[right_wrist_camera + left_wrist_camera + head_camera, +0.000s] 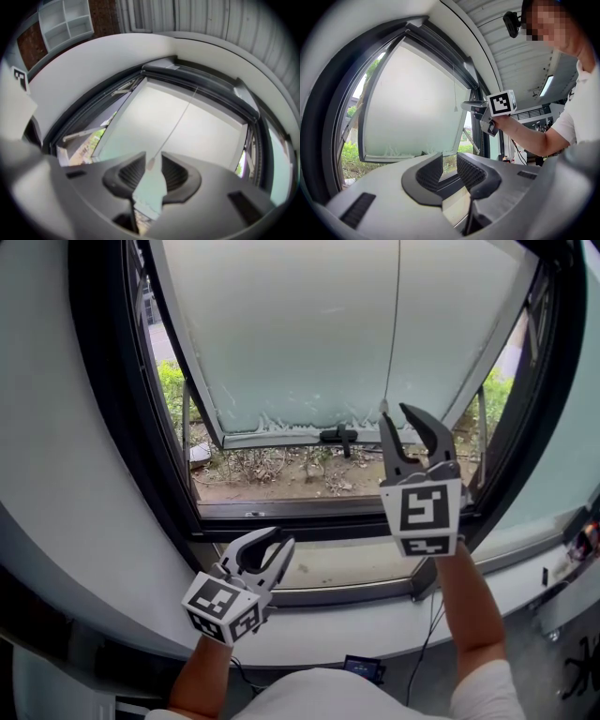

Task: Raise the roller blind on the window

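Note:
The pale roller blind (319, 324) covers most of the window, its bottom bar (309, 435) hanging above the lower frame. A thin pull cord (397, 315) hangs in front of it and ends in a small pull (383, 407). My right gripper (395, 412) is raised to the cord's end. In the right gripper view the pull (151, 164) hangs between the tips of the open jaws (151, 161), and the pads do not press on it. My left gripper (279, 538) is low by the sill, open and empty, and looks at the blind (412, 108).
A black window frame (131, 427) surrounds the blind, with a dark handle (339, 437) at the bottom bar. A white sill (375, 615) runs below, with a cable (427, 634) hanging under it. Green plants (173, 390) and bare ground lie outside.

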A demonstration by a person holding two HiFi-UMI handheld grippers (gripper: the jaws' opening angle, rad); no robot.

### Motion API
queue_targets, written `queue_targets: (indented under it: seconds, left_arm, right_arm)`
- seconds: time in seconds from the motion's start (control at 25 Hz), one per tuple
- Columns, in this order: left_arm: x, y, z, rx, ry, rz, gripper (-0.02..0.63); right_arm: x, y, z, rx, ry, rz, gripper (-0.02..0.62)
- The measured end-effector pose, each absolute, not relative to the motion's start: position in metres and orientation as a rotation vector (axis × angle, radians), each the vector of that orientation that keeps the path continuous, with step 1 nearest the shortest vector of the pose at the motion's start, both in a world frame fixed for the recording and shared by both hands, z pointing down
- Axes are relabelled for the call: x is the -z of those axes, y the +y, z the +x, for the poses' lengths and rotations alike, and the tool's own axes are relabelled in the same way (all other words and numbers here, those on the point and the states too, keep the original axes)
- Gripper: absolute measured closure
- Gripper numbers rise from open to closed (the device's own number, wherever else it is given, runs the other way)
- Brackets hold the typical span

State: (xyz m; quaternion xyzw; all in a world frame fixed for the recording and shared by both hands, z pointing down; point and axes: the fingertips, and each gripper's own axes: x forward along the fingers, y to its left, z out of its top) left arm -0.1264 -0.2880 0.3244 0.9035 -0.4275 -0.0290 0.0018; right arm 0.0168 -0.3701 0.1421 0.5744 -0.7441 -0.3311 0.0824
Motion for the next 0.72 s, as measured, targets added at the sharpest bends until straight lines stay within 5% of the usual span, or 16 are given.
queue_targets:
  seconds: [0.72]
  left_arm:
    - [-0.327, -0.263, -0.145, 0.13, -1.193, 2.854, 0.497]
  right_arm:
    - [-0.16, -0.349, 0.022, 0.89, -2.09, 1.794, 0.499]
